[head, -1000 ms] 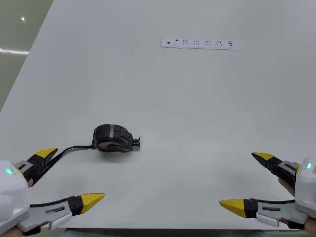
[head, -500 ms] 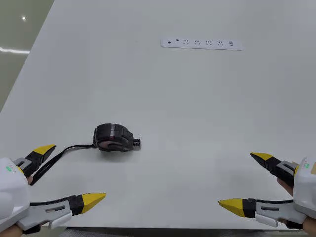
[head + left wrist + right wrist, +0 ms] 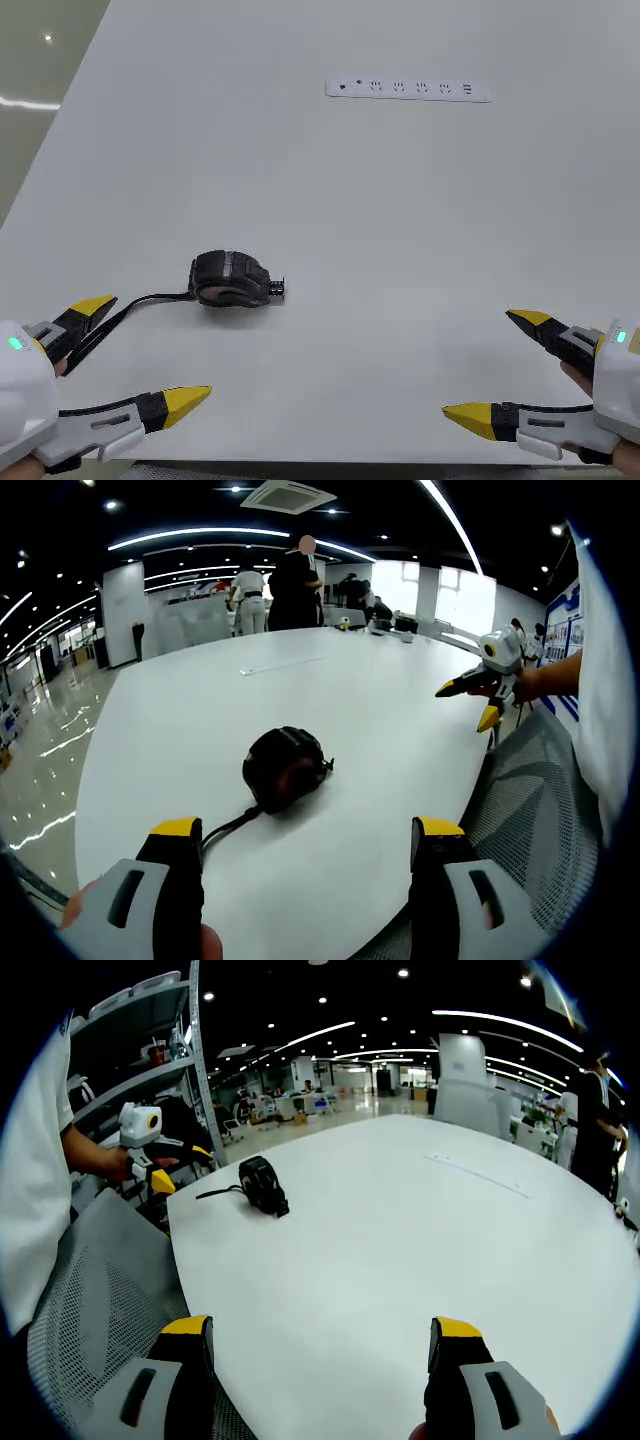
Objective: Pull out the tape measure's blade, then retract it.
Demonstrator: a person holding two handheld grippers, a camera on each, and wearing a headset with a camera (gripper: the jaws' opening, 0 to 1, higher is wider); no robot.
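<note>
Left tool and right tool are held released. Tape looks stiff and chunky, so it'd be pinned down while the hook gets pulled.

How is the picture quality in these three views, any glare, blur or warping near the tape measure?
Head view: even light, sharp, only a faint shadow under the tape measure on the table; glints on the floor. Left gripper view: fisheye bends the table edge, tape measure crisp. Right gripper view: same bending, also sharp.
</note>
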